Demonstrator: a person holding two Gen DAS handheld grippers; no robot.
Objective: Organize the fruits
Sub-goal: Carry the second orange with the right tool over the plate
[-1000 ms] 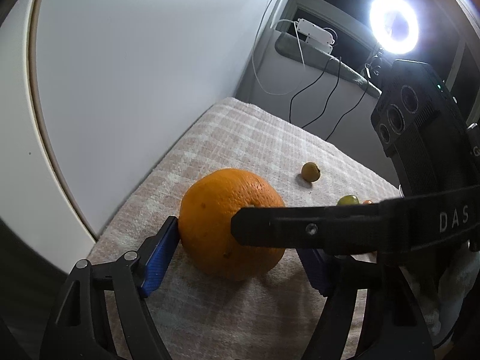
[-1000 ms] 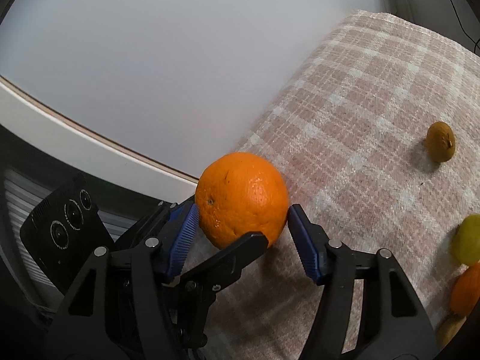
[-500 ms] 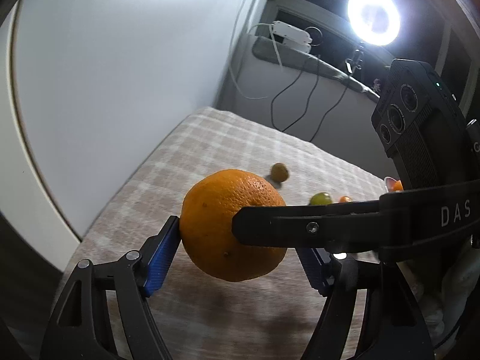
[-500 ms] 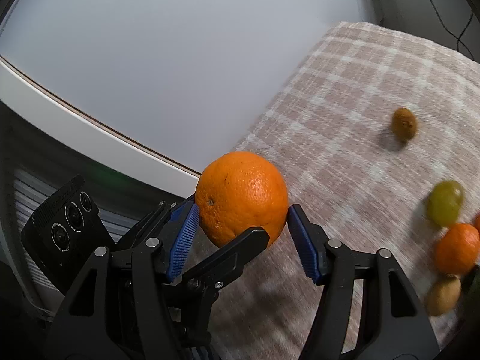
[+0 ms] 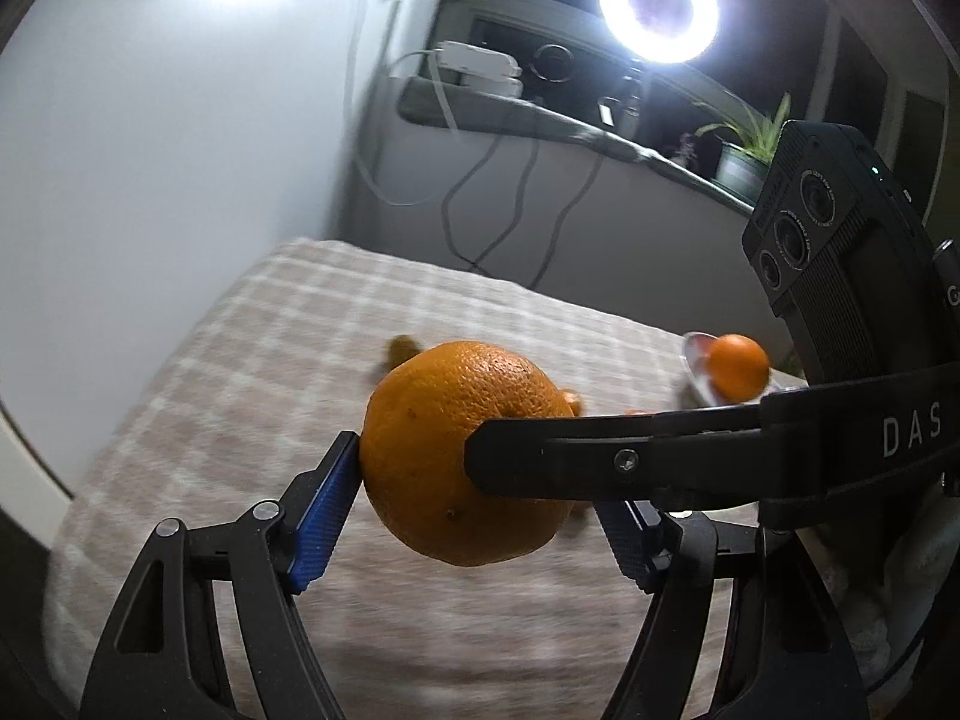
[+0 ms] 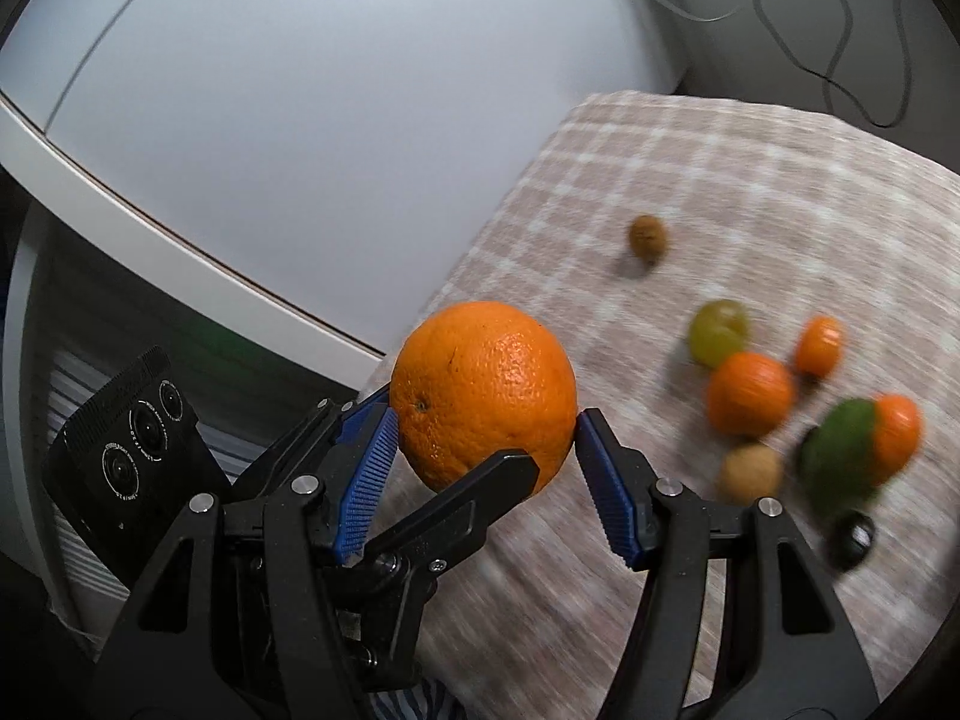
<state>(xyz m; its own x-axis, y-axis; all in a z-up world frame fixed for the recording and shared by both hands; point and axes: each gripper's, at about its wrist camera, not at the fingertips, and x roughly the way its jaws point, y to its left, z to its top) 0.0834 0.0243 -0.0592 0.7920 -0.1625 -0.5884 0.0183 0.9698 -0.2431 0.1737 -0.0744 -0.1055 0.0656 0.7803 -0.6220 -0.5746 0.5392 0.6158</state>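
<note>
Orange [image 6: 483, 387]: round, dimpled rind, between ribbed blue pads [image 6: 366, 480]; checked cloth [image 6: 750, 192].

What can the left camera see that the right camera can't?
Only the left view shows the ring light, a potted plant and a small orange in a clear dish.

Only the right view shows the green fruit and a grape in a fruit pile.

Both show the big orange, with both tools on it, and the checked cloth.
</note>
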